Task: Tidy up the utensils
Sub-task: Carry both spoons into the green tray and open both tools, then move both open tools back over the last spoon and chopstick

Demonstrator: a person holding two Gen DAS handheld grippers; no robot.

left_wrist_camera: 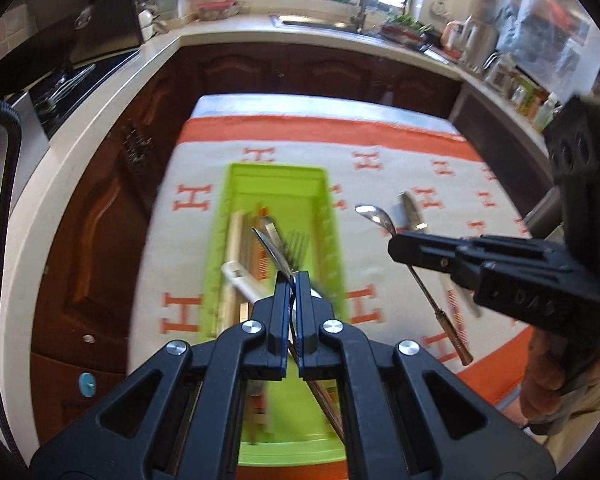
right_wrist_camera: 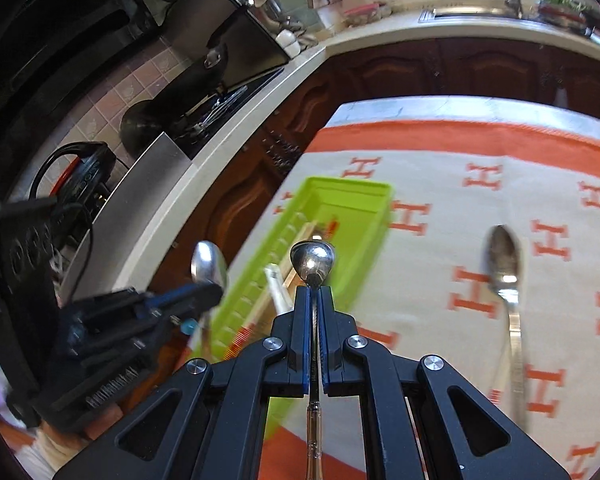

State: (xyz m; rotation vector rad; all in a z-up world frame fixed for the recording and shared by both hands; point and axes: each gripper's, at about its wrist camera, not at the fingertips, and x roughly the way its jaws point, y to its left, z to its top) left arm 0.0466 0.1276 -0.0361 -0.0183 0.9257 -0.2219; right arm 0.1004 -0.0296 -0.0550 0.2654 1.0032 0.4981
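A lime green utensil tray [left_wrist_camera: 276,178] [right_wrist_camera: 352,196] lies on an orange and cream cloth and holds chopsticks, a fork and a white utensil [left_wrist_camera: 242,278]. My left gripper [left_wrist_camera: 292,280] is shut on a metal spoon [left_wrist_camera: 274,250], held above the tray. My right gripper [right_wrist_camera: 314,294] is shut on a second spoon [right_wrist_camera: 312,260] with a bronze handle, right of the tray; it also shows in the left wrist view [left_wrist_camera: 396,242]. A third spoon [right_wrist_camera: 504,264] lies on the cloth to the right.
The table's cloth [left_wrist_camera: 380,144] ends at a grey edge at the back. Brown cabinets [left_wrist_camera: 100,208] and a white counter [left_wrist_camera: 80,152] run along the left and back. A stove [right_wrist_camera: 204,112] and a sink [left_wrist_camera: 320,20] sit on the counter.
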